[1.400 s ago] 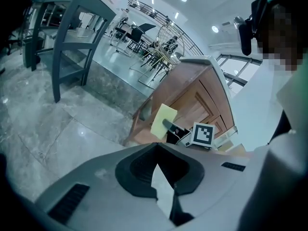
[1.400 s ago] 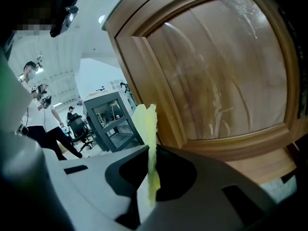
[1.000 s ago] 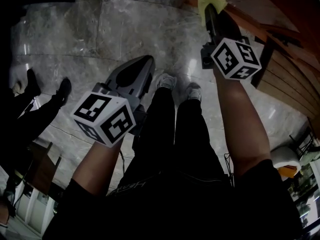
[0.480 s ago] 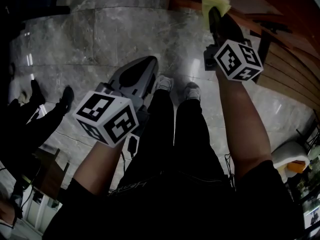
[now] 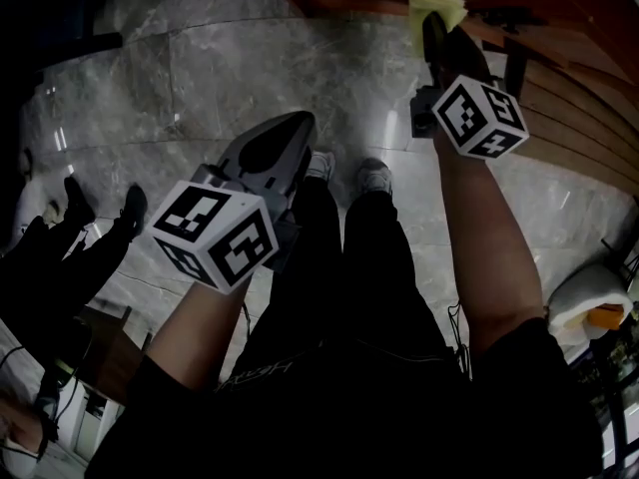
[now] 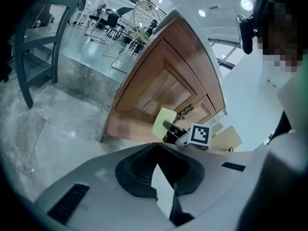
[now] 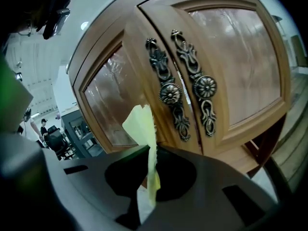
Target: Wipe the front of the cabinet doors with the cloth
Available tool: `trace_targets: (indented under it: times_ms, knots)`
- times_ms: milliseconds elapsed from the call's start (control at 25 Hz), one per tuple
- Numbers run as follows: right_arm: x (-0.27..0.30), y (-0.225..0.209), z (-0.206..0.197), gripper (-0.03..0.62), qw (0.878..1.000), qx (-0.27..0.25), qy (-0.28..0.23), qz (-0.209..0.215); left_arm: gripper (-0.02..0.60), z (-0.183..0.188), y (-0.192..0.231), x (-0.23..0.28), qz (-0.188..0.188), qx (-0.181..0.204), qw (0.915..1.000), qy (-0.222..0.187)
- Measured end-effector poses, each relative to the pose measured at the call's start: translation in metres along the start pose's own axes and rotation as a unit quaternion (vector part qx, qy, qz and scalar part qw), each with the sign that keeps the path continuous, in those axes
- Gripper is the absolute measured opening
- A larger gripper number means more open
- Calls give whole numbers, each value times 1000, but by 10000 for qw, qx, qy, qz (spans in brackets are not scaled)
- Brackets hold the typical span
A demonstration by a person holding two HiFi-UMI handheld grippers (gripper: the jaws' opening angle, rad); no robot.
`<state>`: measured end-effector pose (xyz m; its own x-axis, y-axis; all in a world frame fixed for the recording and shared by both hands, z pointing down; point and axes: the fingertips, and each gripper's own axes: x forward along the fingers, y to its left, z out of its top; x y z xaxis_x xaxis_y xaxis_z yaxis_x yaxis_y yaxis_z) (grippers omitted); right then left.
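A wooden cabinet with two doors (image 7: 240, 57) fills the right gripper view; a pair of ornate metal handles (image 7: 166, 93) runs down the middle seam. My right gripper (image 7: 149, 148) is shut on a pale yellow cloth (image 7: 142, 124), which stands up in front of the left door's lower part, close to the handles. In the head view the right gripper (image 5: 431, 20) holds the cloth (image 5: 431, 0) up at the cabinet (image 5: 559, 98) at the top right. My left gripper (image 5: 298, 118) hangs shut and empty over the floor, away from the cabinet (image 6: 163, 76).
The grey marble floor (image 5: 200, 88) spreads below, with the person's own legs and shoes (image 5: 374, 176) in the middle. Other people's dark shoes (image 5: 130, 208) stand at the left. A dark chair frame (image 6: 43, 42) shows in the left gripper view. A white object (image 5: 589, 297) lies at the right.
The right gripper has carried the cloth farther up and along the cabinet front. The left gripper has stayed almost where it was.
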<state>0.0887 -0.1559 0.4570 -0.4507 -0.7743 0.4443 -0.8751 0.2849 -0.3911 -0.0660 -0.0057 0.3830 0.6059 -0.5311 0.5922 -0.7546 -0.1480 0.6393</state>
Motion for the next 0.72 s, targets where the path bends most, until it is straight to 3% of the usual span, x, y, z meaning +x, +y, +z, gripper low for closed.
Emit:
trace_targets:
  times_ms: [480, 720]
  knots:
    - [-32, -55, 4, 41, 9994, 183, -114, -283, 6, -8, -34, 26, 6, 138, 9998, 116]
    - [-59, -60, 11, 41, 9998, 90, -27, -158, 6, -1, -61, 25, -59, -25, 10000, -40]
